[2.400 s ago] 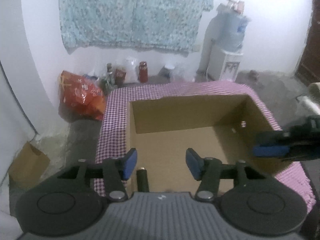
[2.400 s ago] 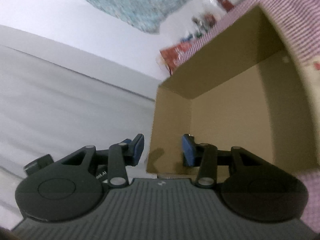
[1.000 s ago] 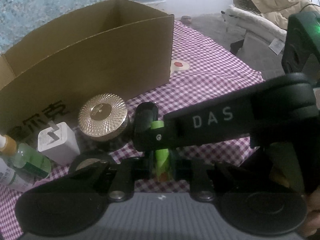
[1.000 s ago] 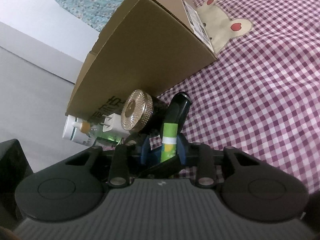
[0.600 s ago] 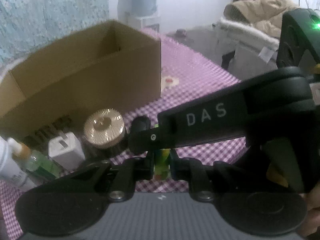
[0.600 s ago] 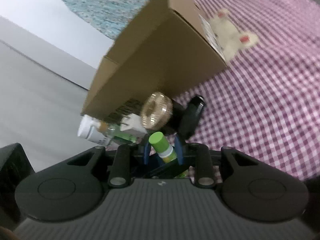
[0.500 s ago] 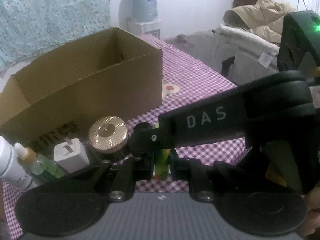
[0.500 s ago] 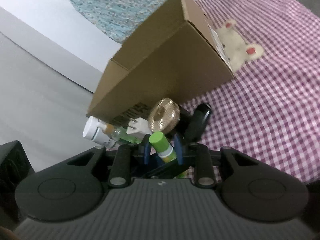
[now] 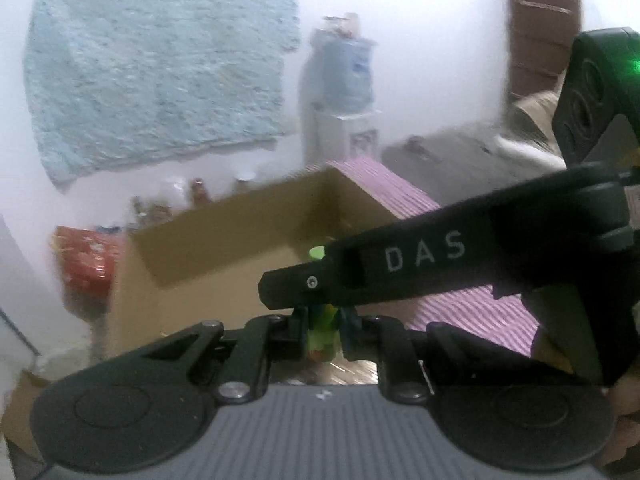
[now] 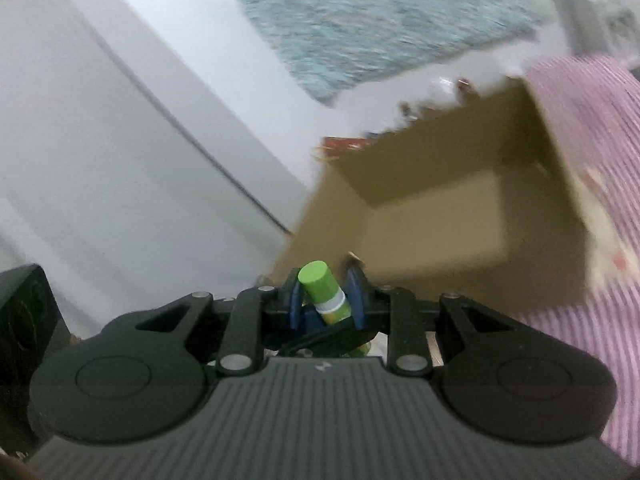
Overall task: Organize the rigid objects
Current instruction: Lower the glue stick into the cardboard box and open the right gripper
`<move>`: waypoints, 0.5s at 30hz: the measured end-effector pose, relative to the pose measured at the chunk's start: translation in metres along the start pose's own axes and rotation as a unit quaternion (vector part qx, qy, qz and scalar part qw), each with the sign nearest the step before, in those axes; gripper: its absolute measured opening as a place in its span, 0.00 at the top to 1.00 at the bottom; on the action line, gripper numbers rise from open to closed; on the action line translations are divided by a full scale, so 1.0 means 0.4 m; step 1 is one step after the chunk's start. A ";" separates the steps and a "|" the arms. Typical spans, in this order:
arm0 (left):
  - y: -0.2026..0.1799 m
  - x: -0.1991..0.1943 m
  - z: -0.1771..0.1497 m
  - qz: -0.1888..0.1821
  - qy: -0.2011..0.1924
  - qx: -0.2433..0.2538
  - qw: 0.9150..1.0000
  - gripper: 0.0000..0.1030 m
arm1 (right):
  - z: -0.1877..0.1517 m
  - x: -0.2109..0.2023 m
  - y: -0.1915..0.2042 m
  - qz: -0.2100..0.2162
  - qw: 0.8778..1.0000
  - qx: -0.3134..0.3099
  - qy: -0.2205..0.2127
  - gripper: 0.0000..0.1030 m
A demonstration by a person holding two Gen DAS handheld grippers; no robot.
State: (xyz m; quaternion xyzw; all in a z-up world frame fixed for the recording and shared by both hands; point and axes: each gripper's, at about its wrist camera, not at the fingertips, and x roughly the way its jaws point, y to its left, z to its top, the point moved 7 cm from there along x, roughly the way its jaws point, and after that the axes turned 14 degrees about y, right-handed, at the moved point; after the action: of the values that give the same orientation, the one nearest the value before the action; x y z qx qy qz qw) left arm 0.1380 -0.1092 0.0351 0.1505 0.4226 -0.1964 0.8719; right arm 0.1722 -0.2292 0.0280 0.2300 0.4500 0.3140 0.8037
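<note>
Green-capped tube is pinched by both closed sets of fingers, left gripper & right gripper, just short of cardboard box. Risk, w/ two grips fighting: tube twists out, dropping outside box near wall.

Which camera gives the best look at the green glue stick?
The right wrist view: the green glue stick shows its cap and white band clearly. In the left wrist view only its cap and a blurred lower part show behind the other hand-held gripper.
</note>
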 end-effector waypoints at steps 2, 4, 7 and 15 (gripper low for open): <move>0.057 -0.003 0.040 0.010 0.005 -0.016 1.000 0.84 | 0.069 0.041 0.031 0.012 1.000 -0.015 0.015 0.78; 0.117 0.014 0.078 0.013 0.021 -0.036 0.999 0.84 | 0.134 0.096 0.041 0.021 0.999 -0.016 0.036 0.78; 0.204 0.072 0.120 0.011 0.062 -0.070 0.996 0.84 | 0.216 0.203 0.022 0.036 0.996 0.007 0.081 0.79; 0.351 0.268 0.153 0.024 0.155 -0.102 0.982 0.84 | 0.324 0.452 -0.064 0.022 0.983 0.079 0.162 0.79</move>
State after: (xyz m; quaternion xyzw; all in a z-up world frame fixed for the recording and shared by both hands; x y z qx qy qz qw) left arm 0.3061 -0.0352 -0.0001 0.0999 0.5669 -0.1057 0.8108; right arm 0.3641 -0.1296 -0.0303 0.2488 0.5926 0.3282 0.6922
